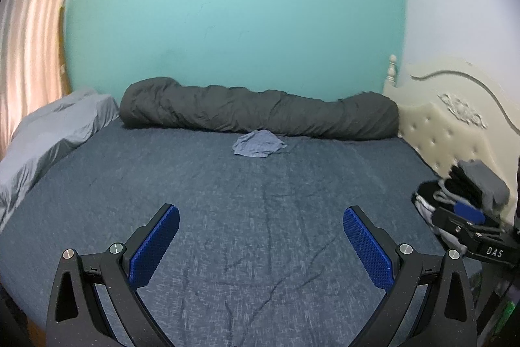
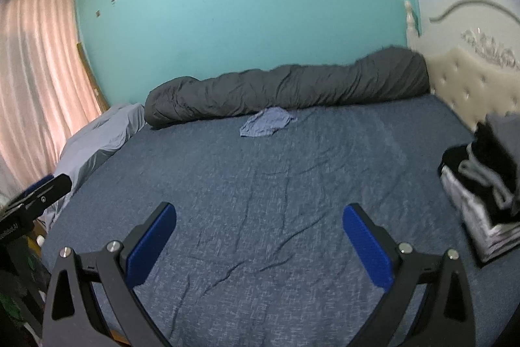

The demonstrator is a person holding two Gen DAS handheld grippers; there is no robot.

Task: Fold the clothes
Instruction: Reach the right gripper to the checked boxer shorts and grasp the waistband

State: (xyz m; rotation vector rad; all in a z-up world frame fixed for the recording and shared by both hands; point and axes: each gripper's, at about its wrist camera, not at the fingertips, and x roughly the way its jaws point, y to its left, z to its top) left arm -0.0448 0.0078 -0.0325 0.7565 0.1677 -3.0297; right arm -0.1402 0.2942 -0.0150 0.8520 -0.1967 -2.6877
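Observation:
A small crumpled light-blue garment [image 1: 259, 144] [image 2: 268, 122] lies on the dark blue bed sheet [image 1: 227, 200] [image 2: 260, 184], at the far side against a rolled dark grey duvet. A stack of folded black, grey and white clothes [image 1: 461, 200] [image 2: 487, 184] sits at the bed's right edge by the headboard. My left gripper [image 1: 261, 230] hangs open above the near part of the bed, nothing between its blue pads. My right gripper [image 2: 259, 226] is open too and holds nothing. In the left wrist view the right gripper's body [image 1: 477, 236] shows next to the stack.
The rolled duvet [image 1: 260, 113] [image 2: 286, 86] runs along the teal wall. A grey pillow [image 1: 55, 139] [image 2: 97, 139] lies at the left edge under pink curtains [image 2: 35, 80]. A cream tufted headboard [image 1: 455, 126] [image 2: 474, 80] bounds the right side.

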